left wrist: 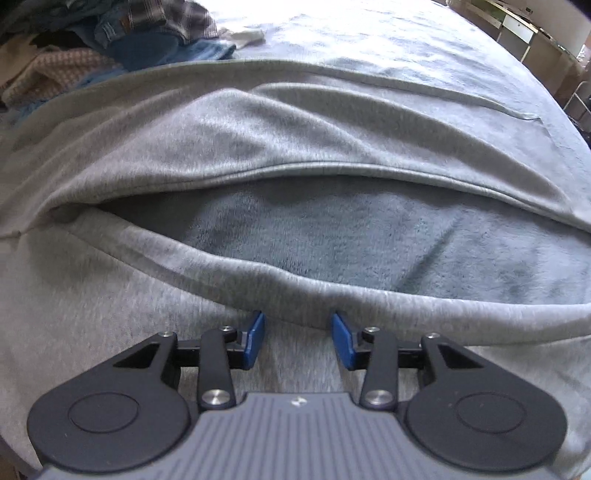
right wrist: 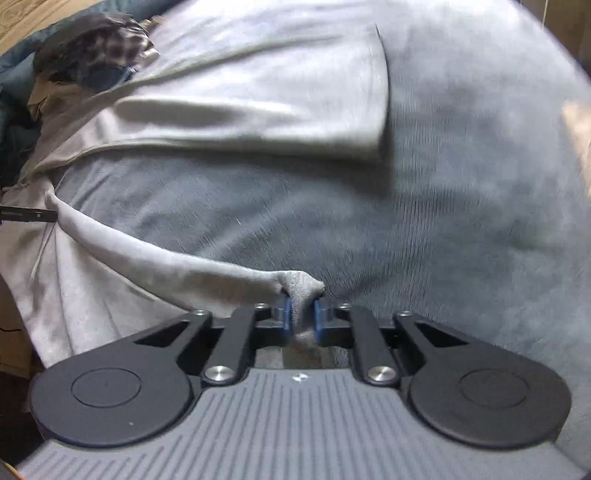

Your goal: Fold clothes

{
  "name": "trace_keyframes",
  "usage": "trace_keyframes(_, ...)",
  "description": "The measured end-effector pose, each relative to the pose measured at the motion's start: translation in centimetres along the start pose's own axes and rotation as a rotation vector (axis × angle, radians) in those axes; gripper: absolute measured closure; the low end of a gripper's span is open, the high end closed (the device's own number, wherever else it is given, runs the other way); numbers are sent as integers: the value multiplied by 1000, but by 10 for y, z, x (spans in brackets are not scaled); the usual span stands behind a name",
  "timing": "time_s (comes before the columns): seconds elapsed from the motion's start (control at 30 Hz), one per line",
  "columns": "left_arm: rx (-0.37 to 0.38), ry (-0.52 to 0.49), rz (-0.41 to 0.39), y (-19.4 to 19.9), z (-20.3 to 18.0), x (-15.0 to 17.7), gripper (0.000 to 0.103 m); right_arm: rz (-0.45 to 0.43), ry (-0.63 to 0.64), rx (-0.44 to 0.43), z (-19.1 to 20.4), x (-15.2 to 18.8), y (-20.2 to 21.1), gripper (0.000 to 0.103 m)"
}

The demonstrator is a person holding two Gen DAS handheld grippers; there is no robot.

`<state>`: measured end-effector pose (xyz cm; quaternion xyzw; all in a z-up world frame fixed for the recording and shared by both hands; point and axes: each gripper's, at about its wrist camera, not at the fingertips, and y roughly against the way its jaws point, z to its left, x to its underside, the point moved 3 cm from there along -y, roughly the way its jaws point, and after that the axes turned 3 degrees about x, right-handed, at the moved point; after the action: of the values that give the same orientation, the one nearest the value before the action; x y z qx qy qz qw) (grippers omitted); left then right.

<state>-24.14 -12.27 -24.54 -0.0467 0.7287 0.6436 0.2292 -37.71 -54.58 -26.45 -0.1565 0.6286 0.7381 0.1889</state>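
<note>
1. Grey jersey fills both my views: a pair of grey sweatpants (left wrist: 229,147) lies spread over a blue-grey fleece blanket (left wrist: 369,236) that covers the bed.
2. From the left wrist I see my left gripper (left wrist: 298,339) with its blue pads (left wrist: 255,339) set wide apart, hovering over the near leg with nothing between them.
3. That same view shows the two legs parted, a lens-shaped patch of blanket showing between their hems.
4. Only the left view gives me the pile of clothes (left wrist: 110,40) at the far left clearly: plaid, denim-blue and a tan knit, with a white sock (left wrist: 245,36) just beside it.
5. From the right wrist I see my right gripper (right wrist: 302,319) pinched narrow on a bunched cuff (right wrist: 301,291) of the sweatpants, the leg stretched taut and rope-like away to the left.
6. The right view is blurred, yet the other leg's squared hem (right wrist: 380,110) shows lying flat on the blanket.
7. The sweatpants' fabric looks soft and faintly heathered; the blanket looks plush and napped.
</note>
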Motion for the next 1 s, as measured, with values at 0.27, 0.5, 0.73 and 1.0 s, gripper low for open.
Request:
trace_keyframes(0.27,-53,-60,-6,-20,-14,0,59,-32,-45,152,-24,6,6,94)
trace_keyframes(0.5,-66,-104,-21,-16,-17,-2,55,-56,-74,355,-44,23,33,80)
trace_keyframes(0.73,-86,-31,-27,-13,-12,1,53,-27,229,6,55,61,88,80)
trace_keyframes(1.0,-178,154,1,40,36,20,53,226,394,26,86,130,26,82)
